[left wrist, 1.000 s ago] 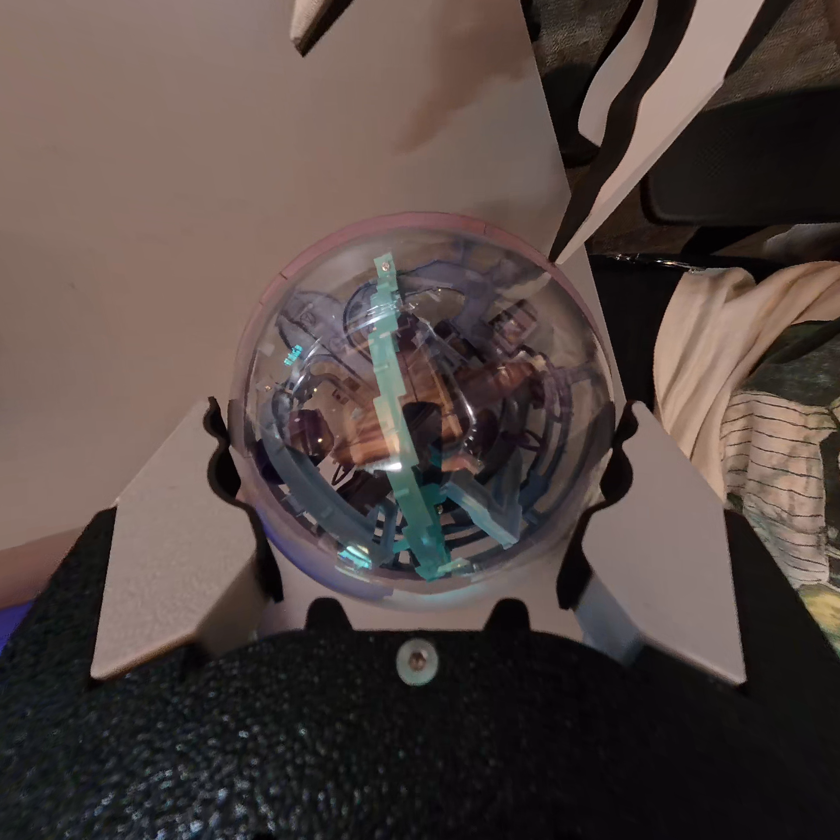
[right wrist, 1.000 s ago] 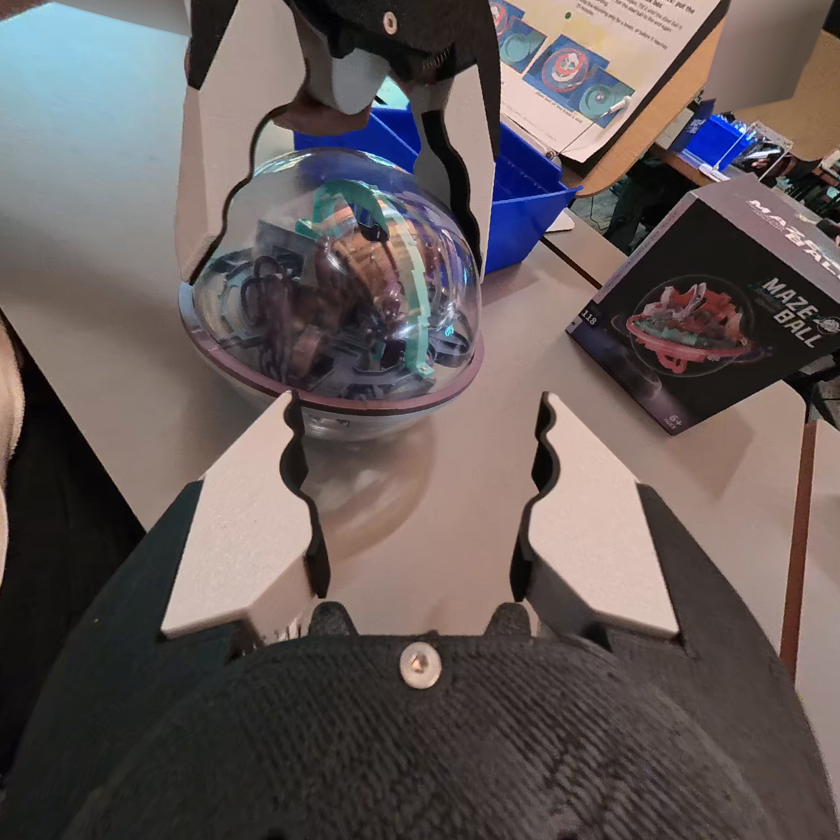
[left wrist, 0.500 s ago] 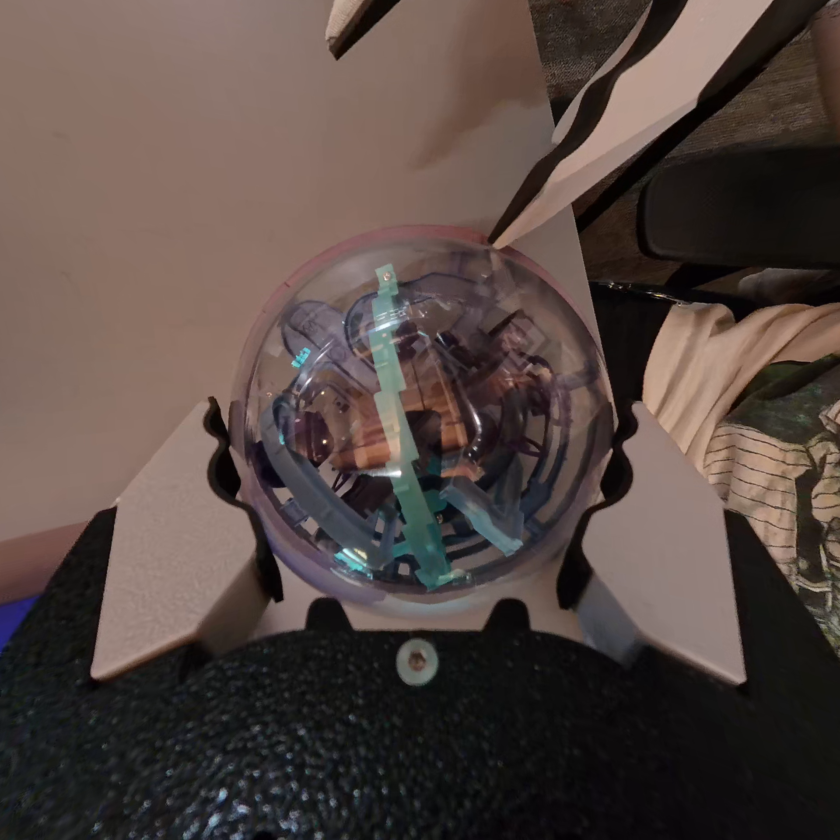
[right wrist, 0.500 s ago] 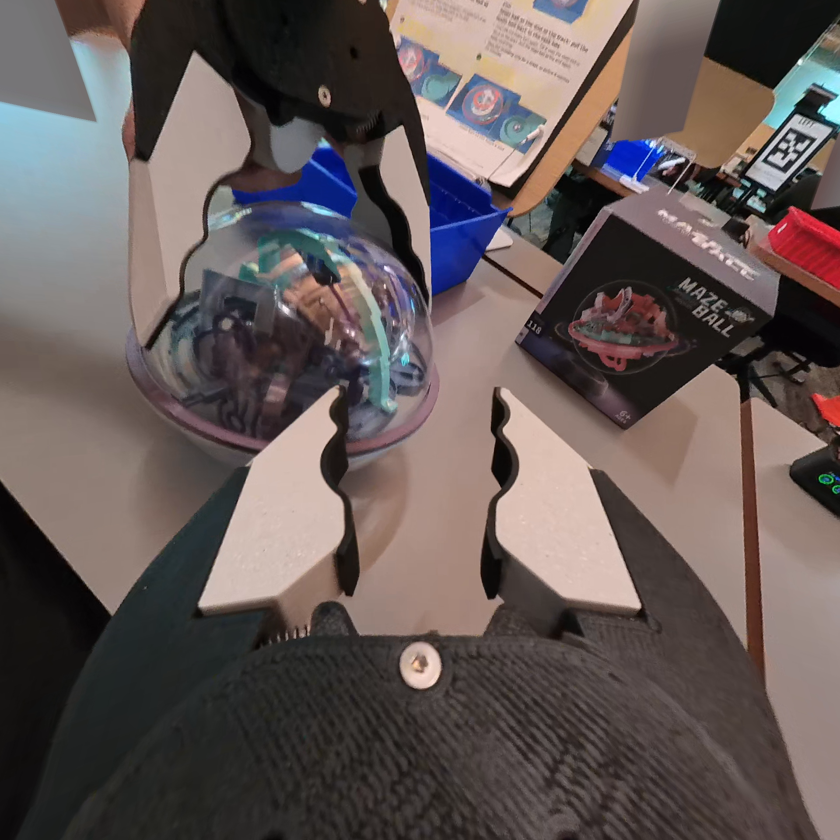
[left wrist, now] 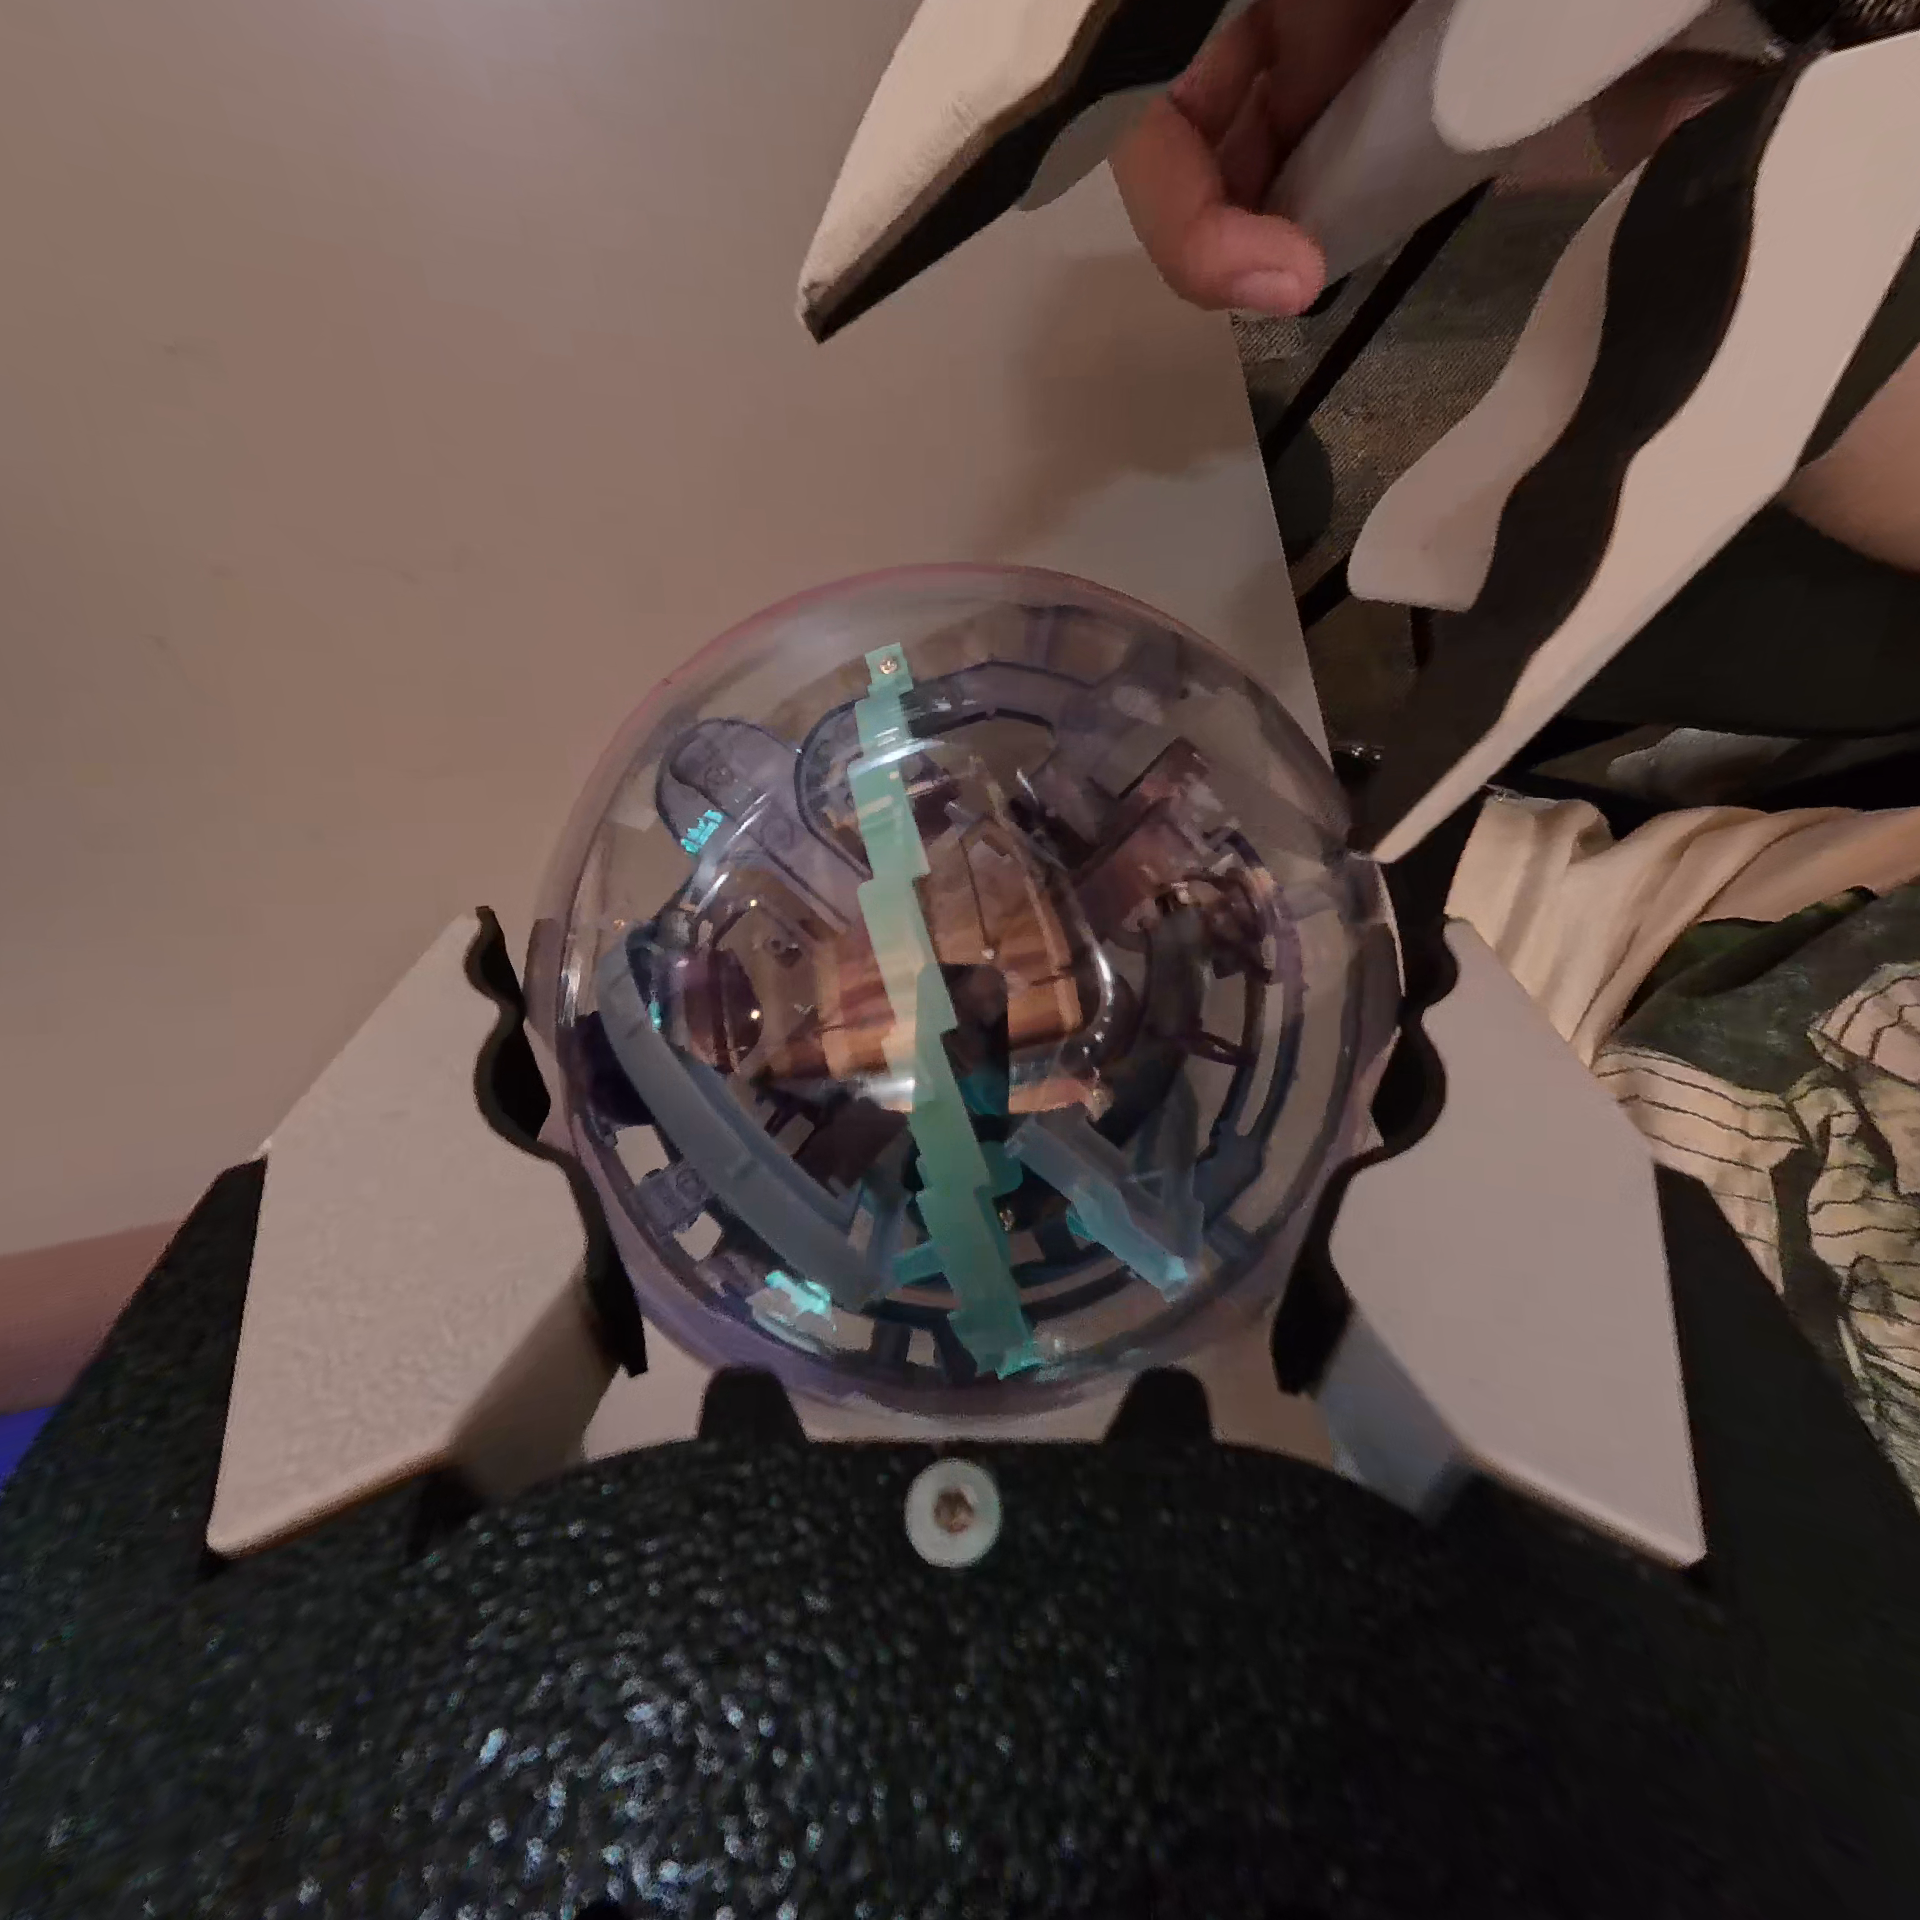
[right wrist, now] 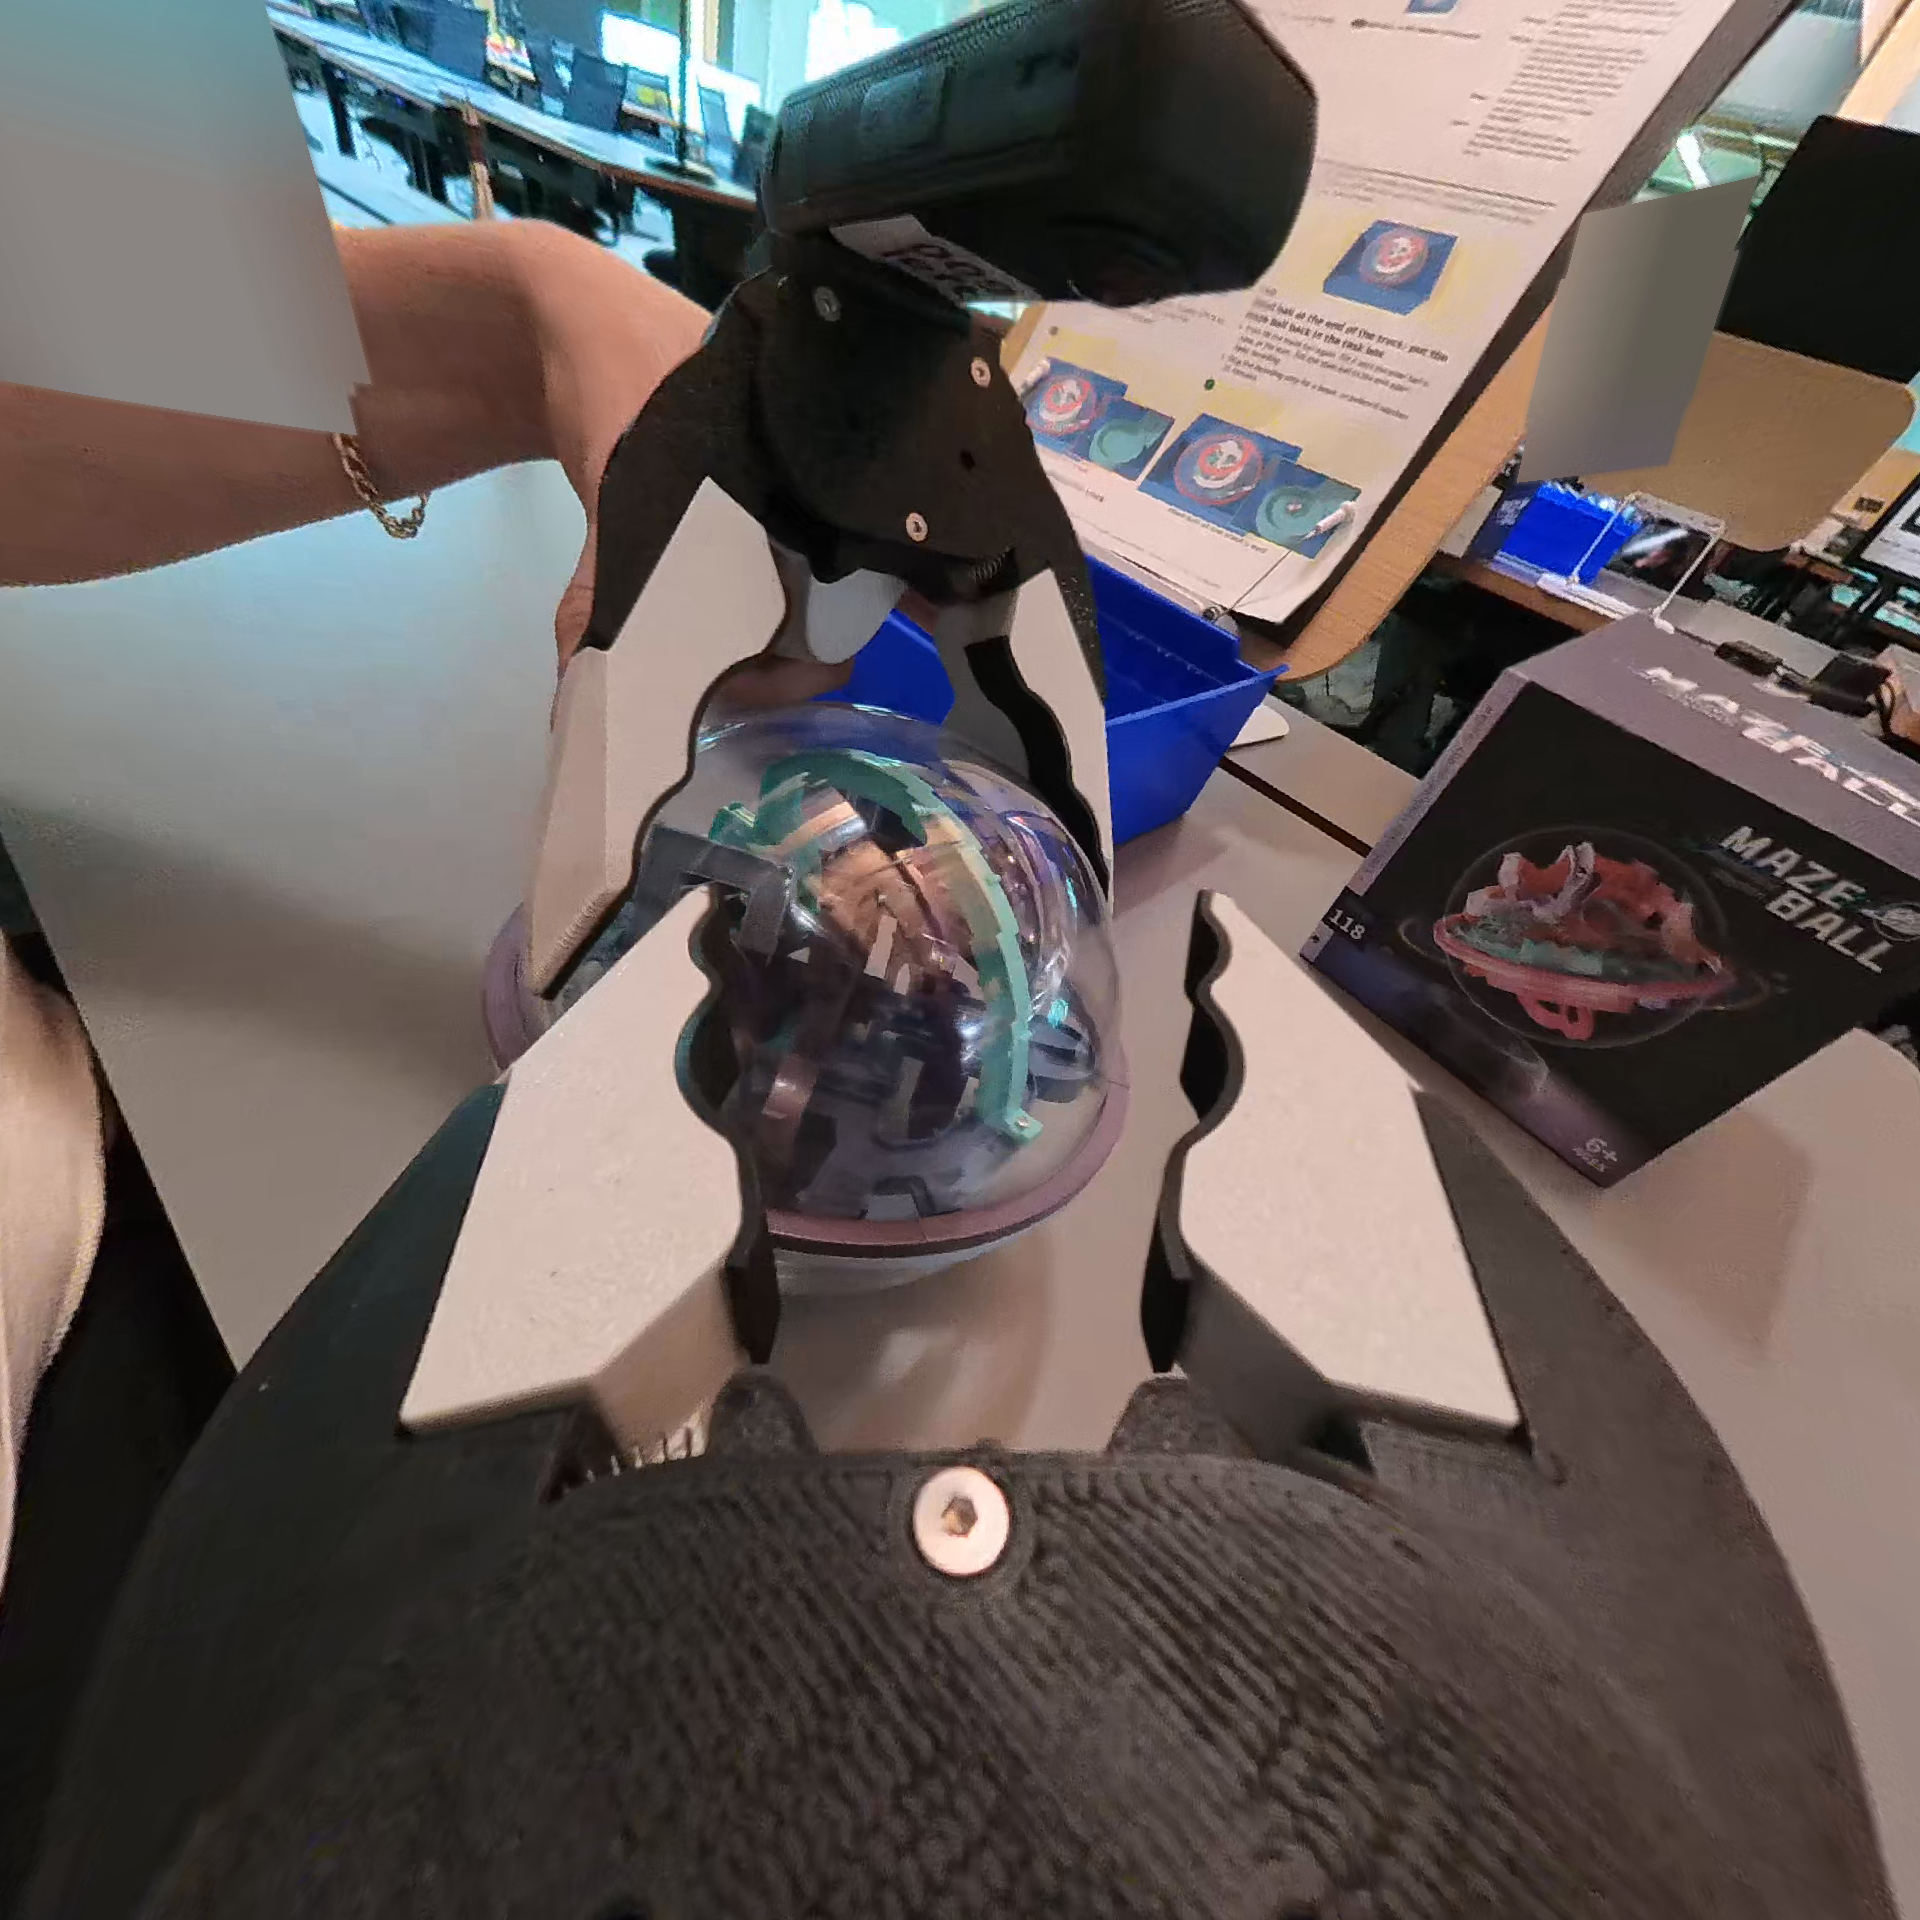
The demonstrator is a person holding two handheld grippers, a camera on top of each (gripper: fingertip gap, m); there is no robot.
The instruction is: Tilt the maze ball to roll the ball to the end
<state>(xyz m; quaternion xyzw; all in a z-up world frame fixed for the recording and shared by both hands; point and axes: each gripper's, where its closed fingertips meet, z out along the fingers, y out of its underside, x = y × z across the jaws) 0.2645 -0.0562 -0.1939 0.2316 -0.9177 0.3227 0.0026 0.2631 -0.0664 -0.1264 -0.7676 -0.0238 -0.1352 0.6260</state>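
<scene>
Left wrist view shows the maze ball [left wrist: 966, 997], a clear sphere with teal, grey and brown tracks inside, seated between the left gripper [left wrist: 961, 935] fingers. Both black wavy pads lie against the sphere's sides, so this gripper is clamped on it. In the right wrist view the ball [right wrist: 894, 997] rests on the grey table [right wrist: 260, 831], with the left gripper [right wrist: 821, 914] coming down over its upper half from above. The small ball inside cannot be made out with confidence among the tracks and reflections.

The right gripper [right wrist: 956, 914] stands just in front of the sphere with its jaws apart. Its left finger [right wrist: 613, 1143] overlaps the sphere's near side in the picture; whether it touches is unclear. Its right finger [right wrist: 1320, 1174] is clear of the sphere, so nothing is gripped.

Further out on the table: a dark printed box [right wrist: 1652, 935] to the right, a blue bin [right wrist: 1164, 707] behind the ball, and a propped instruction sheet [right wrist: 1351, 312] beyond that. A person's forearm with a gold bracelet [right wrist: 379, 488] reaches in from the left.
</scene>
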